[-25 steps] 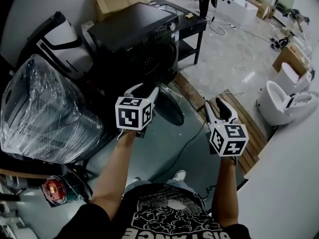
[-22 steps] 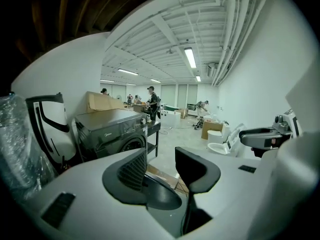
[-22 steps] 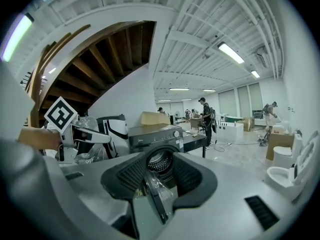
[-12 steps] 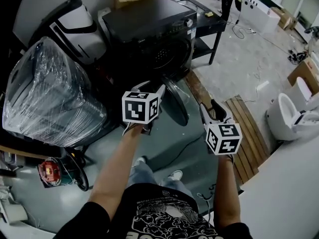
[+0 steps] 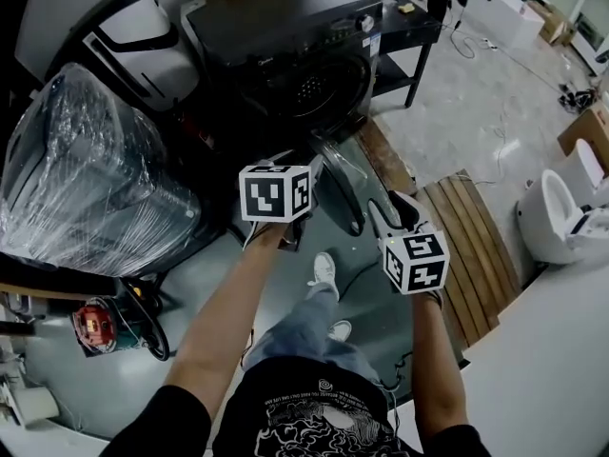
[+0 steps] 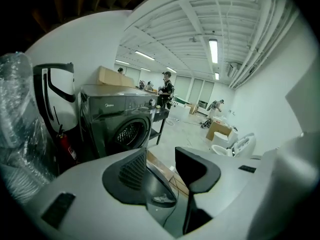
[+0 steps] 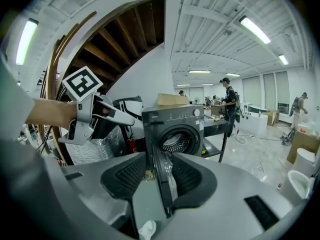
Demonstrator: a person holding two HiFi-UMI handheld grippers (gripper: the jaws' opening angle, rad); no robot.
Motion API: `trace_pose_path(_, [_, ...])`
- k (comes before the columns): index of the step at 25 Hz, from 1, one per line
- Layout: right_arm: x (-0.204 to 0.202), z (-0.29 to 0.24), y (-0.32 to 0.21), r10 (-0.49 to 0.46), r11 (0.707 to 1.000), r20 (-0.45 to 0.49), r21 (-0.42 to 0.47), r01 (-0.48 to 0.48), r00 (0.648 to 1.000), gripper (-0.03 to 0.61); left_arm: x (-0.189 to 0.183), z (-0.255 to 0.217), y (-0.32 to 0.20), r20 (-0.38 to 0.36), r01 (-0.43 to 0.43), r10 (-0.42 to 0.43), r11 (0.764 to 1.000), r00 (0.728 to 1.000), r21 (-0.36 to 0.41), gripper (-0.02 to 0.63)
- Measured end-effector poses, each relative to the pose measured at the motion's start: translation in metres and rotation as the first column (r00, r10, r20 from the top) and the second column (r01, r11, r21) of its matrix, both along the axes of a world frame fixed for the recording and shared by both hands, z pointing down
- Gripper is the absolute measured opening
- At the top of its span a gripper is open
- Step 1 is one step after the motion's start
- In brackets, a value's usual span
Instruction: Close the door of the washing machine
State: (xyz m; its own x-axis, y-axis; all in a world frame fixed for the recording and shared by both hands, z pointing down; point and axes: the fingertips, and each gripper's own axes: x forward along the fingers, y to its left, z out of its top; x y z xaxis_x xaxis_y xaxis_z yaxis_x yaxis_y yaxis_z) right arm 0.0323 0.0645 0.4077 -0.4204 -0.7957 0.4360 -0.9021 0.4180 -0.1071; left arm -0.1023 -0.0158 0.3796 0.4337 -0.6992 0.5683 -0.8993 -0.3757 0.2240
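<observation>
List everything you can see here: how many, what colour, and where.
washing machine: one, black, by the wall, top of head view
door: one, dark, round, swung open before the machine
wrapped appliance: one, grey under clear film, left of the machine
table: one, black, right of the machine
wooden slats: one set, brown, floor at right
toilet: at least one, white, far right
bystanders: at least two, dark clothes, beyond the table
shoes: two, white, floor below the grippers
left gripper: one, grey, jaws apart, empty
right gripper: one, grey, jaws apart, door edge lined up between them
</observation>
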Motion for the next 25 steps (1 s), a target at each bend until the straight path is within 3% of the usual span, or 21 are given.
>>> trace_pose_path(8, [-0.015,0.057,-0.023,-0.059,0.995,-0.042,-0.081,0.055,0.997,0.166,-0.006,0.054,-0.036,-0.044,0.063,-0.069,0.992,0.997,-0.112,0.181])
trace_pose_path(13, [-0.028,0.087,-0.037,-0.086,0.989,-0.039,-0.121,0.080,0.996,0.166,-0.007,0.085,-0.054,-0.030,0.082,-0.088,0.983,0.996,-0.161,0.184])
trace_pose_path(25, [-0.045,0.157,-0.057,-0.143,0.966,-0.074,-0.226,0.123,0.987,0.160,-0.008,0.136,-0.092,-0.100,0.140,-0.173,0.951,0.980,-0.277,0.192])
